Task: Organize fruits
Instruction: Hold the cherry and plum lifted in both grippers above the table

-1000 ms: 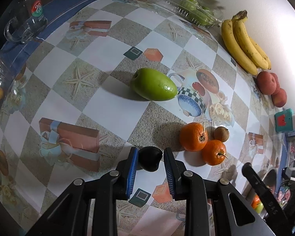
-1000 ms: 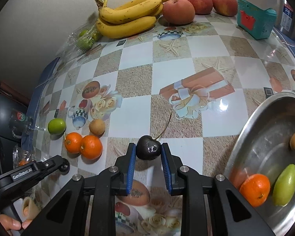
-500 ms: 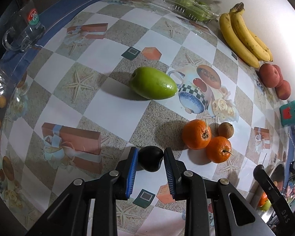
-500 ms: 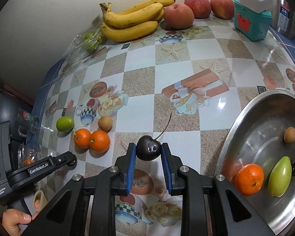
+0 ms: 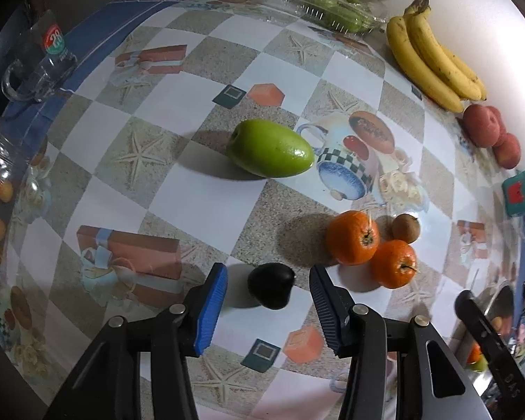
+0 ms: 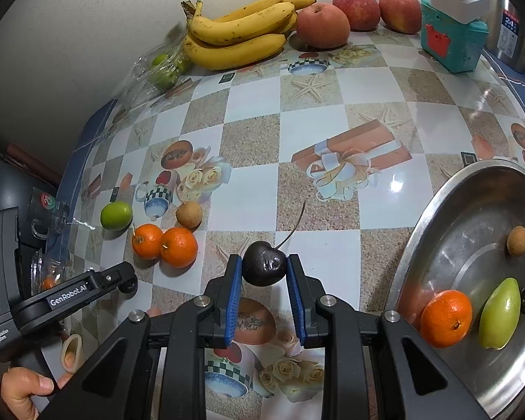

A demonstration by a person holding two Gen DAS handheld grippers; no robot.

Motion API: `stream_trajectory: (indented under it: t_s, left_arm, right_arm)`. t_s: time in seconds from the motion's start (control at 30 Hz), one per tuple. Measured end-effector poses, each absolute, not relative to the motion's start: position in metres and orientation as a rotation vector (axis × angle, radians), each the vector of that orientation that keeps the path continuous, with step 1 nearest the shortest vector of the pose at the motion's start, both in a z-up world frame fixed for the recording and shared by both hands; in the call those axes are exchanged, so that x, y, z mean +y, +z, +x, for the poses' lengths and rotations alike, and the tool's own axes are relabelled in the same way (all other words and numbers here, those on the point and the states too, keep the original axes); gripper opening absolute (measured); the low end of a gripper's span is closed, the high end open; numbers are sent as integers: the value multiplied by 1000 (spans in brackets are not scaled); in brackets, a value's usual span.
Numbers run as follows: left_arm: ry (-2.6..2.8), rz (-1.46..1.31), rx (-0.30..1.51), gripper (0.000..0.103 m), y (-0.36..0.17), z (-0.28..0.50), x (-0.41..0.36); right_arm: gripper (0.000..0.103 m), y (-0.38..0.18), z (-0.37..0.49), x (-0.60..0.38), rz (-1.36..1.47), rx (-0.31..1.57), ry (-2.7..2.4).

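In the left wrist view a dark cherry [image 5: 271, 290] lies on the patterned tablecloth between the blue pads of my left gripper [image 5: 267, 297]; its jaws are opening and neither pad touches the fruit. Beyond it sit a green fruit [image 5: 270, 148], two oranges [image 5: 353, 238] and a small brown fruit [image 5: 406, 227]. My right gripper [image 6: 264, 280] is shut on a second dark cherry [image 6: 264, 267], its stem sticking up, above the table just left of the steel bowl [image 6: 437, 210]. That bowl holds an orange [image 6: 446, 318], a green fruit [image 6: 500, 315], a brown fruit and a dark cherry.
Bananas [image 6: 241, 31] and three peaches [image 6: 322, 26] line the wall, with a clear pack of green fruit [image 5: 325, 7] beside them. A teal box [image 6: 453, 35] stands at the back right. A glass mug [image 5: 38, 66] sits at the left edge. A hand [image 6: 24, 388] holds the left gripper.
My left gripper's jaws have spread apart and let go of the dark cherry, which now rests on the cloth. The right gripper keeps its cherry.
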State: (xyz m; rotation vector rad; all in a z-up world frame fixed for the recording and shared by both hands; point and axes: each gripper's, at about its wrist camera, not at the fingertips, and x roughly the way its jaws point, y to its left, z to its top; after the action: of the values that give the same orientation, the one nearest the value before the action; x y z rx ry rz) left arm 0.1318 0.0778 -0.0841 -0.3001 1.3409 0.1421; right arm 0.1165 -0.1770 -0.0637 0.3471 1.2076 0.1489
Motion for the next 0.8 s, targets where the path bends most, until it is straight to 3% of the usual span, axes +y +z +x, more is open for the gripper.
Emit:
stream_trajectory:
  t_s: [0.3,0.53,0.8]
  left_arm:
    - [116,-159,1345,52,-87,135,55]
    - [88,-79,1332,38,-85,136,40]
    - [87,-4,1341,35,-86,138,25]
  right_arm:
    - [27,-66,117,-176,346,1214,155]
    - [27,-66,117,-176,349,1217,157]
    - [27,-65,116,-175,353,1217,163]
